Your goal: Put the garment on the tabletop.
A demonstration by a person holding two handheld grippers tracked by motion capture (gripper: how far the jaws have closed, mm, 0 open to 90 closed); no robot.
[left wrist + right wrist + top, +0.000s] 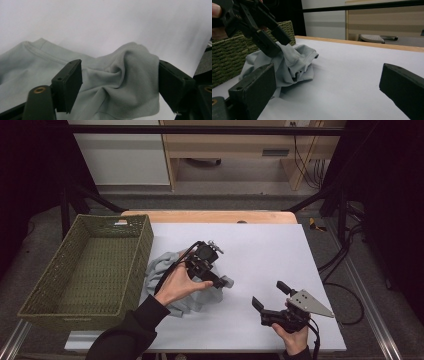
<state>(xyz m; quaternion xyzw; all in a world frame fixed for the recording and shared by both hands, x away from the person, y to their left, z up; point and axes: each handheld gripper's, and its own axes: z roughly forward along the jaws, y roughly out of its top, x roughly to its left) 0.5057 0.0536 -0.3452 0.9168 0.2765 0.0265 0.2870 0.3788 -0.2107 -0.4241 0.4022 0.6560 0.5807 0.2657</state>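
A pale grey garment [170, 270] lies crumpled on the white-covered tabletop [265, 250], just beside the right wall of a green woven basket [132, 270] that sits at the table's left edge. The person's left hand [177, 285] reaches in over the cloth, holding the left hand-held gripper [220, 282] down at the garment's right-hand end. In the left gripper view, a bunched fold of the grey garment [125, 75] fills the space between the two black jaws, touching both of them; the jaws stand somewhat apart with the wad of cloth pressed in between, so this hand-held gripper is pinching the fabric. The rest of the garment spreads off flatter to the left there, a stitched hem running along its far edge. In the right gripper view the same scene shows from low on the tabletop: the left hand-held gripper [275, 41] comes down from the upper left with the cloth [294, 62] gathered up into it in a small peak, the basket [227, 57] behind it. The right hand [295, 337] holds the right hand-held gripper [270, 295] near the front right of the tabletop, well apart from the garment, its grey three-cornered plate [312, 302] on top. Its jaws are spread wide, with only bare white surface between them, and they point toward the cloth. A dark sleeve [125, 335] covers the left forearm.
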